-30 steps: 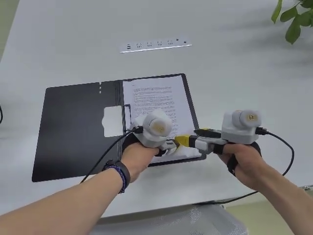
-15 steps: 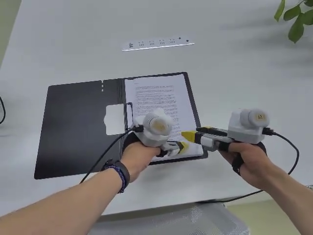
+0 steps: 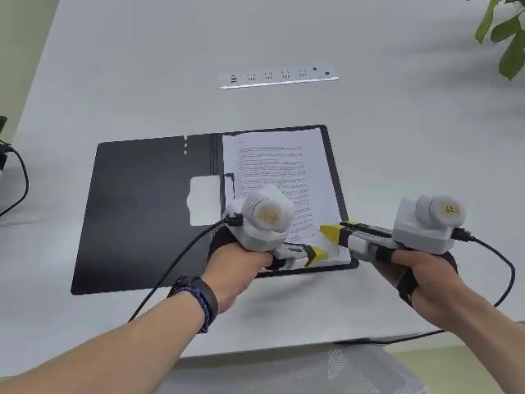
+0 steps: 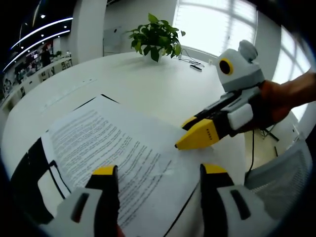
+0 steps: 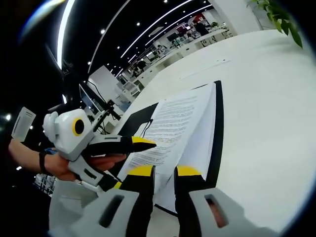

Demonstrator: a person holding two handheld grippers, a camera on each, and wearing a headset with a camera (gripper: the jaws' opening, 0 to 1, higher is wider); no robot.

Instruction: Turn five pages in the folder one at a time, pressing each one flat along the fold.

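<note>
A black folder [image 3: 139,213] lies open on the white table, with a printed page [image 3: 283,172] on its right half. My left gripper [image 3: 308,254] rests over the page's lower right corner; its own view shows it [image 4: 158,170] open, jaws wide apart above the text [image 4: 98,148]. My right gripper [image 3: 328,235] points left at the page's right edge. Its jaws [image 5: 165,171] stand shut with only a thin slit, and from the left gripper view its yellow tip [image 4: 185,140] touches the paper's edge. The page lies flat.
A white power strip [image 3: 279,77] sits on the table beyond the folder. Green plant leaves [image 3: 504,33] hang at the far right. A dark cable [image 3: 12,176] lies at the left edge. A mesh chair back [image 3: 328,369] stands below the table's near edge.
My right gripper has drawn back to the right, off the page's lower corner. The corner that was lifted and crumpled now lies flat. The left gripper stays on the corner.
</note>
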